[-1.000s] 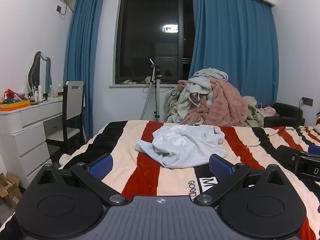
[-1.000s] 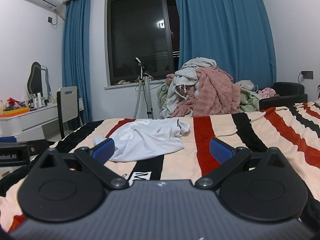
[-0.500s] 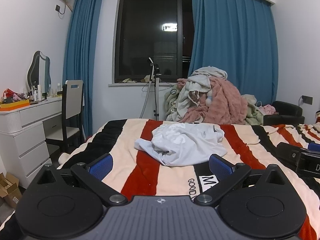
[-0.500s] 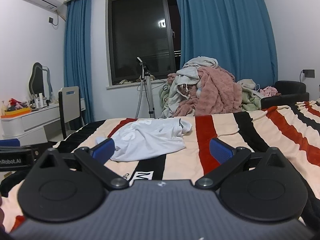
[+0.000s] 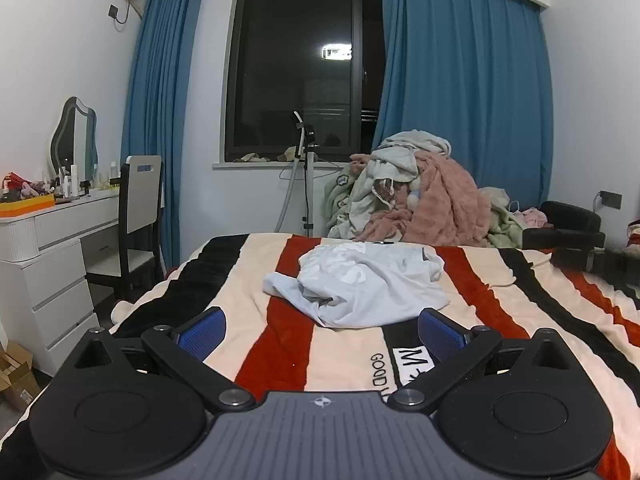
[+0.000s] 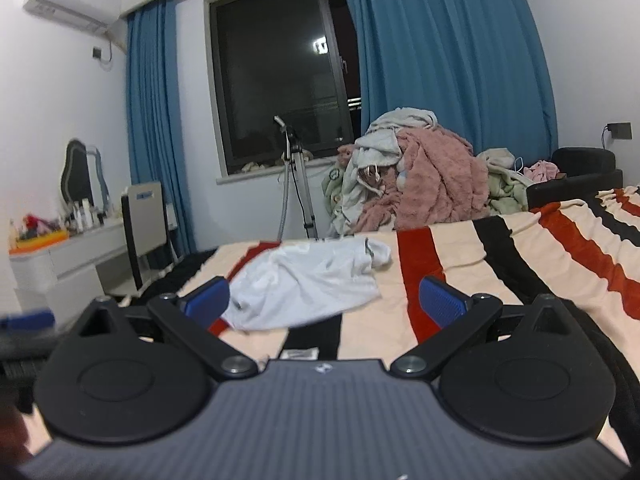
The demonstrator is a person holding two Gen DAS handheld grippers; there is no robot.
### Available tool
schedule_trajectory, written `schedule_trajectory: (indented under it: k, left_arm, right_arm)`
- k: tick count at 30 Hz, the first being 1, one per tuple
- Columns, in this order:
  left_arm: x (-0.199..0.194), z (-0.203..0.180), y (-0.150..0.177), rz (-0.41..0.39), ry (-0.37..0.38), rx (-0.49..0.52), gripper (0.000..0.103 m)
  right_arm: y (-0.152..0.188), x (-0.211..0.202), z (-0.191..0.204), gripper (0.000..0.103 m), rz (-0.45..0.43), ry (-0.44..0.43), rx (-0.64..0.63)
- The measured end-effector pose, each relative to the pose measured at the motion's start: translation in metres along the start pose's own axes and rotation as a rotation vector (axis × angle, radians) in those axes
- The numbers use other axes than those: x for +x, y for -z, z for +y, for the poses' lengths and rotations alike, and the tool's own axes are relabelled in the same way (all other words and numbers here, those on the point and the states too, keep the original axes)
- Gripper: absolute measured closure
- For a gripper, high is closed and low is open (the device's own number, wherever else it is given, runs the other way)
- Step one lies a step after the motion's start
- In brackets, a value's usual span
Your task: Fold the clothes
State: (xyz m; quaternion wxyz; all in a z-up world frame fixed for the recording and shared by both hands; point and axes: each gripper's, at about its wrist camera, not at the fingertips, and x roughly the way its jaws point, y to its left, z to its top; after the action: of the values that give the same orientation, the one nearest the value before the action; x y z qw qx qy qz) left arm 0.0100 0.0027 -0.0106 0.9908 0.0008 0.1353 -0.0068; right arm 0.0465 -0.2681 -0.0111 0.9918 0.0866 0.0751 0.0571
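Note:
A crumpled white T-shirt (image 5: 360, 284) lies on the bed with the striped red, black and cream blanket (image 5: 256, 304). My left gripper (image 5: 322, 326) is open and empty, just short of the shirt's near edge. In the right wrist view the same shirt (image 6: 308, 276) lies ahead and to the left on the blanket (image 6: 480, 256). My right gripper (image 6: 324, 298) is open and empty, near the shirt's near edge. The left gripper (image 6: 24, 320) shows blurred at the left edge of the right wrist view.
A heap of clothes and a pink blanket (image 5: 424, 200) rises behind the bed. A white dresser (image 5: 44, 264) with a chair (image 5: 136, 216) stands left. A tripod stand (image 5: 306, 184) is under the window. A black armchair (image 5: 568, 228) is right.
Both grippers have moved forward toward the shirt. The right gripper has tilted and swung, so its view is rotated and blurred. The right gripper has left the left wrist view.

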Motion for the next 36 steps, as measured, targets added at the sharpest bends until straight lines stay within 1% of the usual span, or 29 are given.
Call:
schedule_trajectory:
  k: [1, 5, 8, 10, 12, 14, 16, 18, 22, 24, 29, 31, 32, 33, 34, 35, 36]
  left_arm:
    - [0.001, 0.0, 0.001, 0.0, 0.004, -0.002, 0.0]
    - [0.014, -0.005, 0.003, 0.032, 0.012, 0.002, 0.0]
    - [0.03, -0.014, 0.005, 0.054, 0.033, 0.029, 0.0]
    - [0.046, -0.026, 0.008, 0.069, 0.064, 0.066, 0.0]
    - [0.07, -0.043, 0.013, 0.109, 0.107, 0.129, 0.0]
    - [0.096, -0.061, 0.018, 0.149, 0.149, 0.185, 0.002]
    - [0.125, -0.08, 0.025, 0.17, 0.169, 0.236, 0.006]
    - [0.158, -0.098, 0.026, 0.17, 0.177, 0.275, 0.011]
    - [0.223, -0.133, 0.029, 0.17, 0.194, 0.352, 0.011]
    - [0.255, -0.151, 0.03, 0.17, 0.203, 0.391, 0.013]
    - [0.333, -0.194, 0.036, 0.174, 0.215, 0.508, 0.018]
    - [0.365, -0.209, 0.04, 0.21, 0.169, 0.552, 0.033]
    - [0.378, -0.212, 0.041, 0.23, 0.144, 0.557, 0.036]
    - [0.384, -0.213, 0.039, 0.229, 0.129, 0.547, 0.046]
    - [0.39, -0.213, 0.036, 0.226, 0.113, 0.537, 0.064]
    - [0.392, -0.213, 0.032, 0.216, 0.105, 0.522, 0.073]
    - [0.391, -0.21, 0.026, 0.209, 0.11, 0.501, 0.092]
  right_arm:
    - [-0.004, 0.001, 0.0, 0.0, -0.005, 0.001, 0.004]
    - [-0.04, 0.007, 0.0, 0.0, -0.062, 0.002, 0.001]
    - [-0.063, 0.015, -0.005, 0.0, -0.086, 0.026, -0.026]
    - [-0.067, 0.021, -0.012, 0.0, -0.092, 0.036, -0.043]
    - [-0.064, 0.025, -0.026, 0.0, -0.088, 0.055, -0.027]
    - [-0.052, 0.033, -0.041, 0.0, -0.057, 0.077, 0.01]
    - [-0.04, 0.041, -0.057, 0.0, -0.026, 0.098, 0.048]
    - [-0.028, 0.05, -0.073, 0.0, 0.005, 0.12, 0.085]
    - [-0.004, 0.066, -0.103, 0.0, 0.067, 0.163, 0.158]
    - [0.003, 0.078, -0.109, 0.0, 0.082, 0.184, 0.172]
    - [0.021, 0.108, -0.114, 0.0, 0.084, 0.209, 0.169]
    - [0.031, 0.119, -0.113, 0.0, 0.103, 0.22, 0.163]
    - [0.035, 0.125, -0.113, 0.0, 0.114, 0.236, 0.161]
    - [0.038, 0.131, -0.115, 0.0, 0.121, 0.249, 0.161]
    - [0.041, 0.137, -0.117, 0.0, 0.129, 0.259, 0.162]
    - [0.044, 0.141, -0.119, 0.0, 0.132, 0.262, 0.168]
    - [0.046, 0.145, -0.121, 0.0, 0.136, 0.265, 0.174]
